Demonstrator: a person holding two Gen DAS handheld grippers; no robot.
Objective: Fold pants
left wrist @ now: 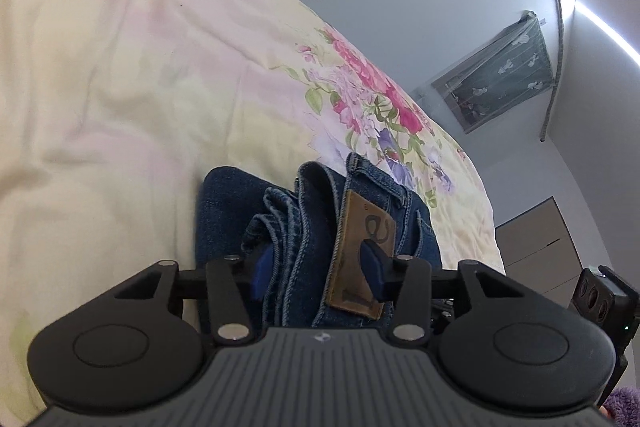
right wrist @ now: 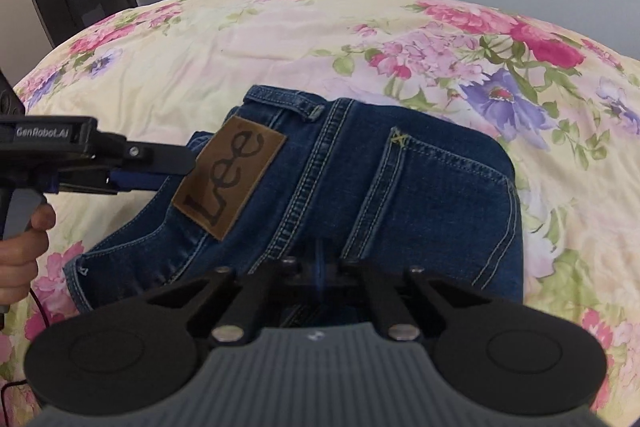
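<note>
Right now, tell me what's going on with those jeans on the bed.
A person holding a gripper in each hand is folding blue jeans on a floral bedspread. The jeans already lie bunched in layers, waistband and brown leather patch on top. The left gripper straddles the stacked waistband layers at the patch, pads at the denim on either side. The right gripper is shut at the near edge of the denim; whether it pinches fabric is hidden.

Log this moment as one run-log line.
stage: folding | jeans: folded stack on floral bedspread | left gripper: straddling waistband layers at leather patch | right gripper: shut on denim
</note>
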